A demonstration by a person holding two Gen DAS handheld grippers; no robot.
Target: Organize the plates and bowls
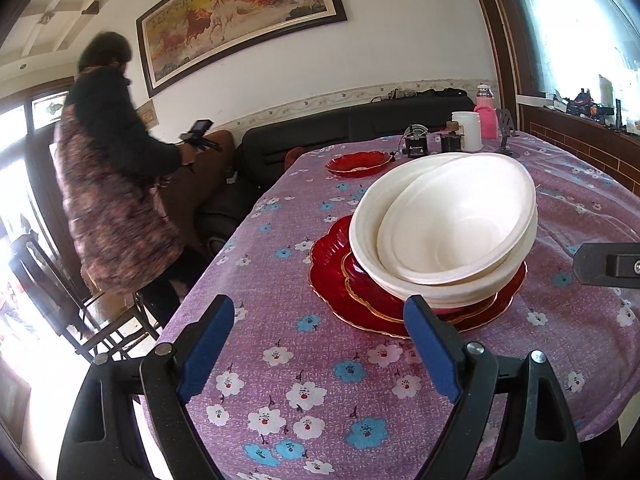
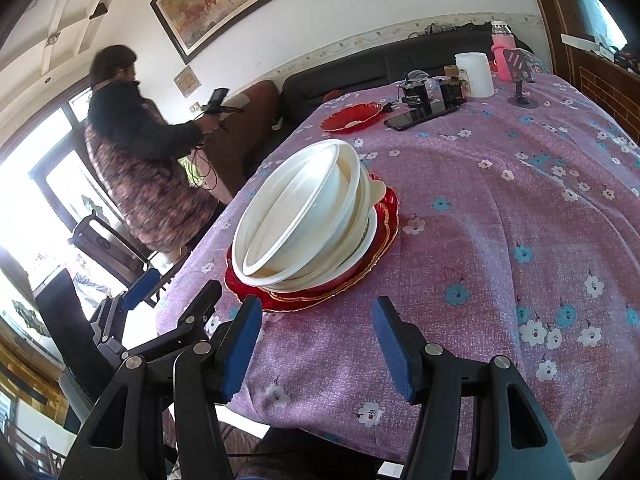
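Several white bowls (image 1: 444, 232) sit nested and tilted on a stack of red scalloped plates (image 1: 332, 276) on the purple flowered tablecloth (image 1: 288, 360). The same bowls (image 2: 304, 216) and red plates (image 2: 288, 300) show in the right wrist view. Another red plate (image 1: 358, 163) lies farther back; it also shows in the right wrist view (image 2: 352, 117). My left gripper (image 1: 320, 344) is open and empty, just in front of the stack. My right gripper (image 2: 316, 344) is open and empty, near the table's front edge, before the stack.
At the table's far end stand a white jar (image 2: 476, 74), a pink bottle (image 2: 502, 50), a phone stand (image 2: 520, 80), dark small devices (image 2: 416, 96) and a phone (image 2: 420, 114). A person (image 1: 116, 184) stands left of the table by a black sofa (image 1: 352, 124). A chair (image 1: 100, 320) is at the left.
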